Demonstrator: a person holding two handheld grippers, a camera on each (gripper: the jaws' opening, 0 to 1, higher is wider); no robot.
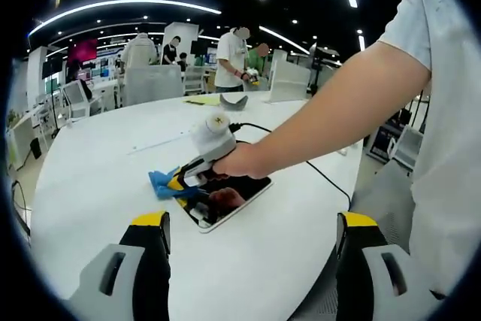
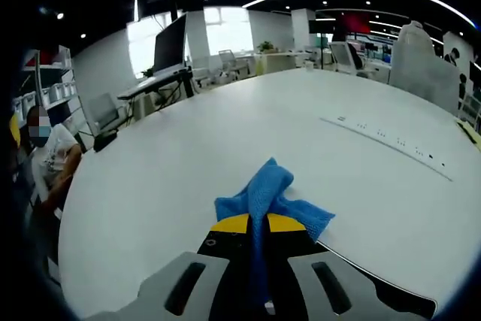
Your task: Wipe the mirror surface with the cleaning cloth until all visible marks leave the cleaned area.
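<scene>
Clamping the blue cleaning cloth [image 2: 264, 195] between its closed jaws, the right gripper [image 2: 257, 225] presses it at the mirror's [image 1: 225, 202] left edge on the white table [image 1: 98, 178]; the left gripper [image 1: 252, 227] hovers nearer, jaws wide apart.

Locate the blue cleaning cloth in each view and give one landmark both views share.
Left gripper view: the blue cleaning cloth sits left of centre, at the mirror's left edge, held by the right gripper.
Right gripper view: low centre, pinched between the gripper's yellow-tipped jaws.
Shared landmark: the white table.
</scene>
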